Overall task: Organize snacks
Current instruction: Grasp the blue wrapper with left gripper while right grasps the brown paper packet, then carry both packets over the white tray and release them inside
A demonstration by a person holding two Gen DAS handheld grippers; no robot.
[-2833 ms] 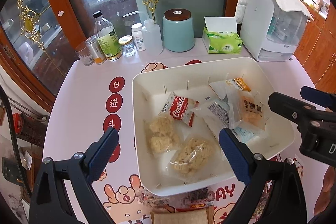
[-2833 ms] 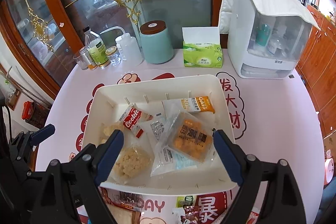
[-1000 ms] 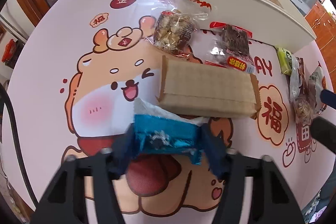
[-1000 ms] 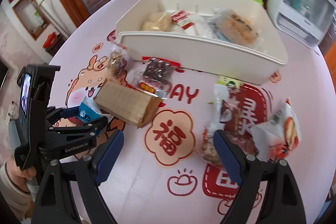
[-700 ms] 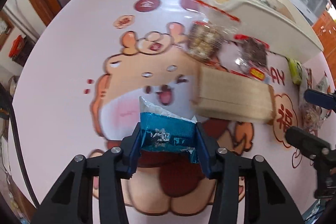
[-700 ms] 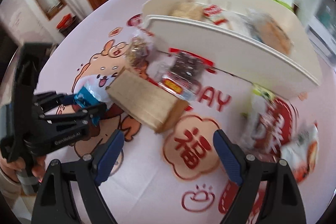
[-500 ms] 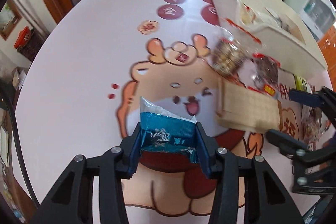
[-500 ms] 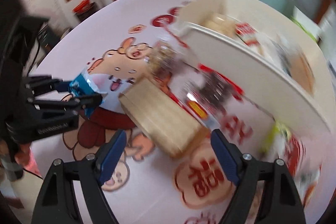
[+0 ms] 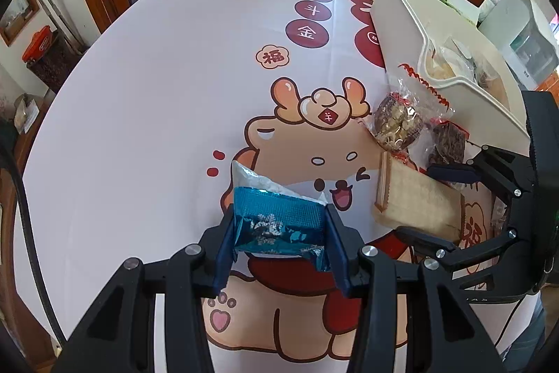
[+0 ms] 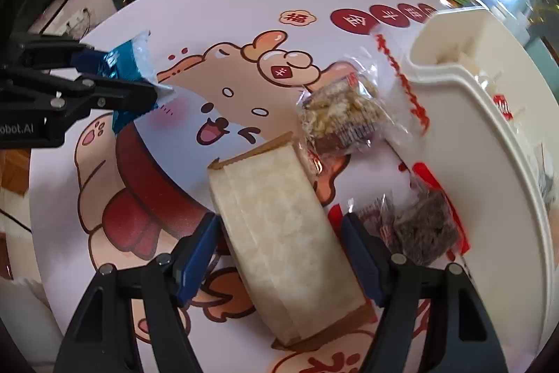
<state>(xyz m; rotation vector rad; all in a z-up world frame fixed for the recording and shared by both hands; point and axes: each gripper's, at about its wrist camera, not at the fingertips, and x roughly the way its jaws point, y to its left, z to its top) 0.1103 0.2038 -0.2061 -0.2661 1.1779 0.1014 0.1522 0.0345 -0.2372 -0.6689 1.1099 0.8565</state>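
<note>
Your left gripper (image 9: pixel 279 233) clamps a crinkly blue foil snack packet (image 9: pixel 277 221) above the glossy cartoon-printed desk (image 9: pixel 157 93). Your right gripper (image 10: pixel 281 254) is closing around the soft, rectangular tan bread pack (image 10: pixel 279 233), pads not yet pressing. Only the right view shows the clear nut-cluster bag (image 10: pixel 340 114) beside the smooth white bin (image 10: pixel 489 163) at far right
</note>
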